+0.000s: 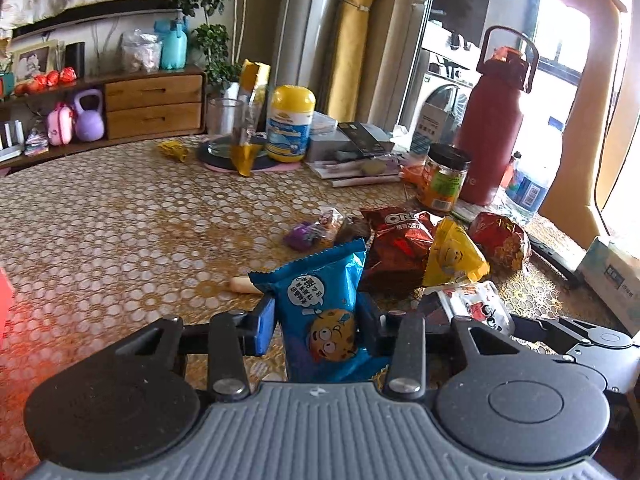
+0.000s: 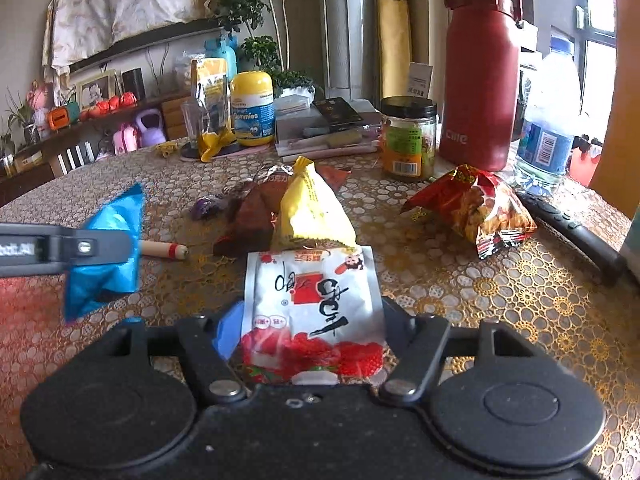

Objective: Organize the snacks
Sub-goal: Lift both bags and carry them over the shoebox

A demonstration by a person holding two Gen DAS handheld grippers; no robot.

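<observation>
Crowding table edge point(image 2: 592, 320): snack packets point(image 2: 476, 204).

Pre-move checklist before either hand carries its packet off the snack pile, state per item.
1. Left gripper closed on the blue cookie packet: ok, both pads press its sides.
2. Blue packet clear of the table: ok, the right wrist view shows it held up in the air.
3. Right gripper on the white and red packet: cannot tell, the packet sits between the fingers but pad contact is hidden.
4. White packet free of the yellow packet: not ok, their edges meet.
5. Red snack bag out of the way: ok, apart at the right.
</observation>
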